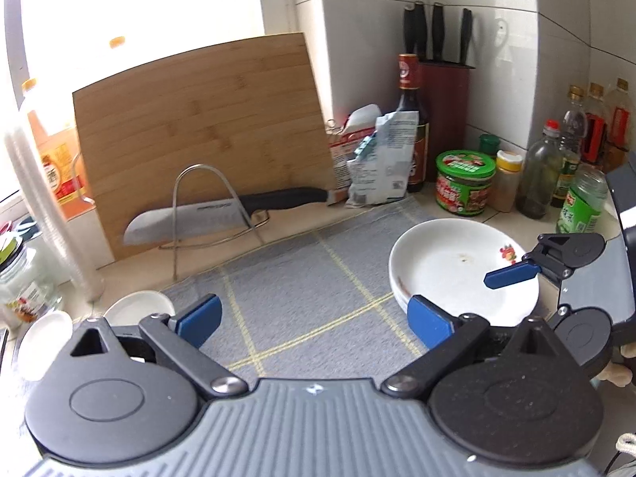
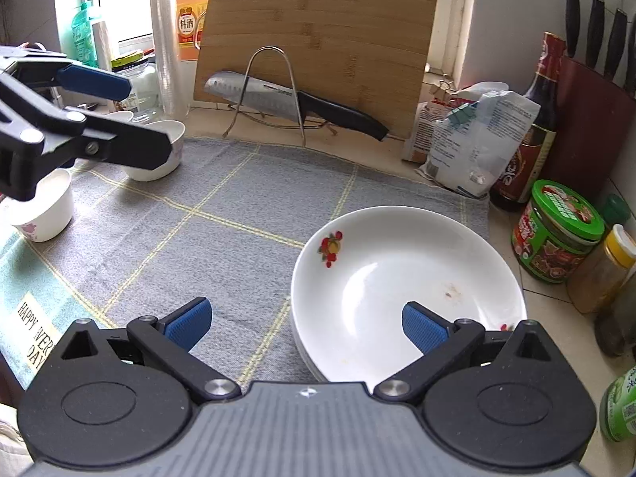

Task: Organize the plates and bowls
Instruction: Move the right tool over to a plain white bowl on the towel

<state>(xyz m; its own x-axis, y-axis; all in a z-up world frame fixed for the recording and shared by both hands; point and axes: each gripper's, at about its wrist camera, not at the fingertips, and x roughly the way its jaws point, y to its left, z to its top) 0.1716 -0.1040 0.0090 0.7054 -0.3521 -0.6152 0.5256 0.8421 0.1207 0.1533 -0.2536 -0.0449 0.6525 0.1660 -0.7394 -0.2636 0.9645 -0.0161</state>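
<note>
A stack of white plates [image 2: 405,290] with a small fruit print sits on the right of the grey checked cloth [image 2: 222,238]; it also shows in the left wrist view [image 1: 457,266]. My right gripper [image 2: 306,324] is open and empty, just above the stack's near-left rim. Two white bowls [image 2: 157,159] [image 2: 43,214] stand on the cloth's left side. They also show in the left wrist view [image 1: 139,306] [image 1: 43,338]. My left gripper [image 1: 314,318] is open and empty over the cloth, beside the bowls. It shows in the right wrist view [image 2: 119,119] above them.
A bamboo cutting board [image 2: 318,35] leans at the back with a knife [image 2: 294,103] on a wire stand. Sauce bottle [image 2: 528,131], bags, green-lidded jars [image 2: 556,230] and a knife block [image 1: 441,59] crowd the right. Bottles and stacked cups [image 2: 165,39] stand at the back left.
</note>
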